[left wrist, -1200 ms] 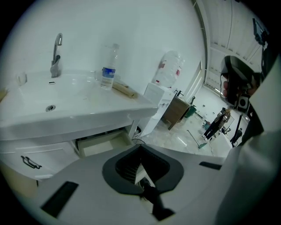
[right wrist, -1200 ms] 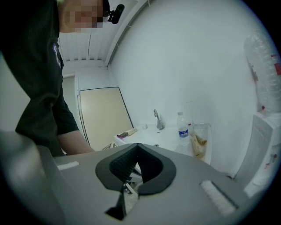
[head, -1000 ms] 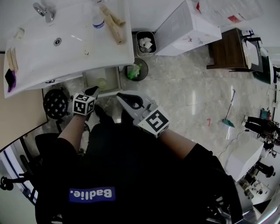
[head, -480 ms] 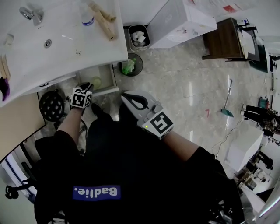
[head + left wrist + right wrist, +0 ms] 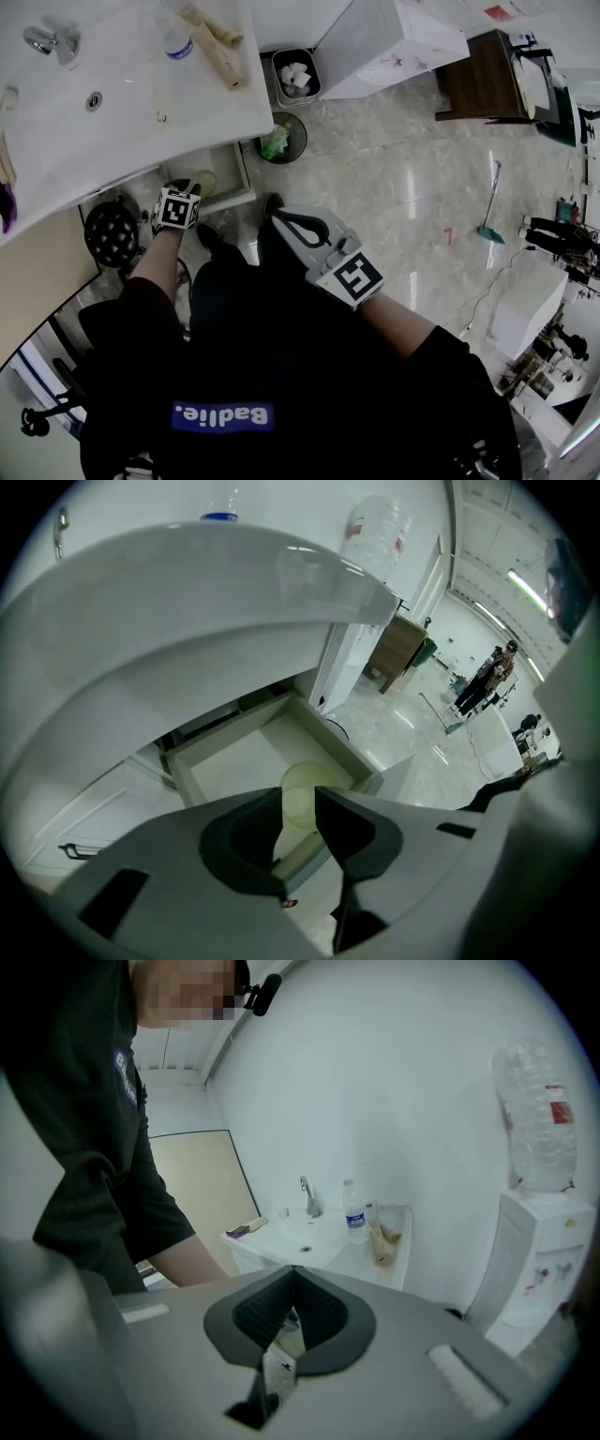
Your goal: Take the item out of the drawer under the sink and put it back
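Only the left gripper view looks into the open drawer (image 5: 234,752) under the sink (image 5: 187,602). A pale green ball (image 5: 305,775) lies inside, showing through the gap of the left gripper (image 5: 298,803). Its jaws have just been opening and stand wide, gripping nothing. In the head view the right gripper (image 5: 281,217) hangs closed and empty above the floor, near a bin (image 5: 279,142).
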{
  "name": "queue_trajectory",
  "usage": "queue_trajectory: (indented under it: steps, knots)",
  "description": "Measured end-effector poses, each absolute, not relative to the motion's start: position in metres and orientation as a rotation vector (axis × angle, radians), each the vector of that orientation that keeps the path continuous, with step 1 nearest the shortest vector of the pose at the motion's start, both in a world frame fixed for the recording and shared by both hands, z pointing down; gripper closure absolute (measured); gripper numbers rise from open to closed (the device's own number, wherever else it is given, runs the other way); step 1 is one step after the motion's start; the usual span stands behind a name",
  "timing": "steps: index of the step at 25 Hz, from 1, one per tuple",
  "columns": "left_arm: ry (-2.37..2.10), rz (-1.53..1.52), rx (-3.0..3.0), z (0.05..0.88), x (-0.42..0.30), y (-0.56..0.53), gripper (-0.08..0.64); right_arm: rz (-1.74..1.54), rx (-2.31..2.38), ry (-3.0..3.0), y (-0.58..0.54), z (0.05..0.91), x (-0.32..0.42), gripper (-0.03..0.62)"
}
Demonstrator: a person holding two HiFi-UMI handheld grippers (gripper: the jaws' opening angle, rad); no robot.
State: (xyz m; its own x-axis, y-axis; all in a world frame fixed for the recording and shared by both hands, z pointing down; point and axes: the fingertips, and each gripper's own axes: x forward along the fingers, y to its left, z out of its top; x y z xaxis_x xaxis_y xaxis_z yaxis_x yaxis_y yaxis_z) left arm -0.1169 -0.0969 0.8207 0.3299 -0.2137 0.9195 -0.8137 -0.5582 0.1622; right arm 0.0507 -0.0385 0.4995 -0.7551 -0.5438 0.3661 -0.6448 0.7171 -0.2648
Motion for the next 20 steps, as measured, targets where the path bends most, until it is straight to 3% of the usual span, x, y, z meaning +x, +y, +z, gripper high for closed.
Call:
queue_trajectory:
  steps: [20]
  knots:
    - [-0.827, 1.429, 1.832, 0.896, -0.117, -0.109, 0.456, 0.659, 0.988, -2.541, -0.036, 0.531, 0.088, 0.597]
